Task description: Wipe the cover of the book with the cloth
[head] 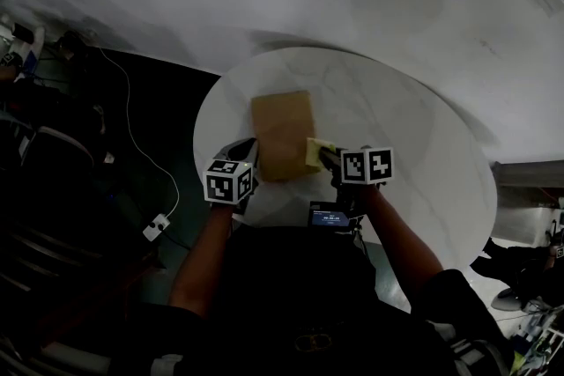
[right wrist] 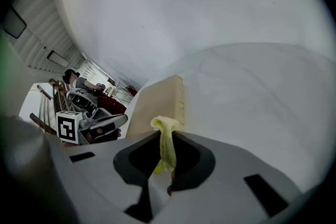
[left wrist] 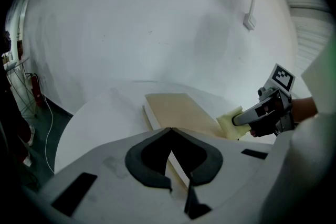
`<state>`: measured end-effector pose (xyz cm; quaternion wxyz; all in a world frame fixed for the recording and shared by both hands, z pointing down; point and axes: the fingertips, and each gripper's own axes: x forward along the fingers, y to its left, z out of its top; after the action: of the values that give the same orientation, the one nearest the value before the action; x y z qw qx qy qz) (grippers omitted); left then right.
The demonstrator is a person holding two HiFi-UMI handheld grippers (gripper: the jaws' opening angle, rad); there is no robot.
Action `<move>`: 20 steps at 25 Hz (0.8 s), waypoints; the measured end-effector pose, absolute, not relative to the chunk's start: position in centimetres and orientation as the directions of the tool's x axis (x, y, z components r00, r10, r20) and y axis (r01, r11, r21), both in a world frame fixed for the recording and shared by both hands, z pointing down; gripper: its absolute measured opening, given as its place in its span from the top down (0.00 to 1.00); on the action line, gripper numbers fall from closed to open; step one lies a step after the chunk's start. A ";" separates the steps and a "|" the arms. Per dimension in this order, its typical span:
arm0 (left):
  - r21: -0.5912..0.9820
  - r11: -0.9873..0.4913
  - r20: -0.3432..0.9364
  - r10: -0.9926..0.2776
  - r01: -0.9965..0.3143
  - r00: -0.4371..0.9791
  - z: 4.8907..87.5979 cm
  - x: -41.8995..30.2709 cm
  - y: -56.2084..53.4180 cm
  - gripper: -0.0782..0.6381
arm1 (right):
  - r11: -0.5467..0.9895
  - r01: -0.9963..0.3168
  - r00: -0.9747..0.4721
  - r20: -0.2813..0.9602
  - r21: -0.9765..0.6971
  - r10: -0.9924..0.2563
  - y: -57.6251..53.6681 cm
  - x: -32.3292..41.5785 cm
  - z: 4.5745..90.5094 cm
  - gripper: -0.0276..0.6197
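The book point(head: 282, 132) lies flat on the worktop point(head: 405, 145), just ahead of both grippers. The right gripper point(head: 326, 158) pinches the cloth point(head: 315, 151) against the book's edge, placed to wipe. The left gripper point(head: 250, 151), jaws together, sits over the opposite corner, probably steadying it.

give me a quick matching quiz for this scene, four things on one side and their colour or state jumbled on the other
Things:
1. book
2. cloth
3. table
4. left gripper

Colour or state:
a. yellow, pinched in the right gripper
b. white and round
c. closed on the book's near edge
d. tan, lying flat on the table

Pairs: 1-d, 2-a, 3-b, 4-c
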<state>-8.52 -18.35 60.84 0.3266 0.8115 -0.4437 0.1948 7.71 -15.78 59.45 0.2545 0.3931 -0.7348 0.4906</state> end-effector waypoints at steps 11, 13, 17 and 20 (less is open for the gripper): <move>0.315 -0.435 0.438 -0.722 -0.843 0.536 56.0 -7.2 -14.8 0.89 | 0.356 -0.840 -0.543 0.651 -0.410 -0.531 -17.3 9.6 56.7 0.82; 0.303 -0.419 0.438 -0.736 -0.856 0.516 55.8 -7.0 -13.8 0.89 | 0.378 -0.841 -0.540 0.633 -0.386 -0.555 -17.3 10.2 56.2 0.82; 0.294 -0.368 0.429 -0.774 -0.882 0.466 55.3 -6.6 -10.7 0.89 | 0.432 -0.848 -0.523 0.612 -0.306 -0.593 -16.7 11.8 55.2 0.82; 0.301 -0.320 0.407 -0.809 -0.899 0.424 54.9 -6.7 -8.3 0.89 | 0.480 -0.847 -0.512 0.592 -0.228 -0.622 -16.6 12.8 54.3 0.82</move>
<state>-6.66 -8.28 54.94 0.2459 0.8072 -0.5288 0.0912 12.77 -16.58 54.32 0.2207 0.4420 -0.8313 0.2548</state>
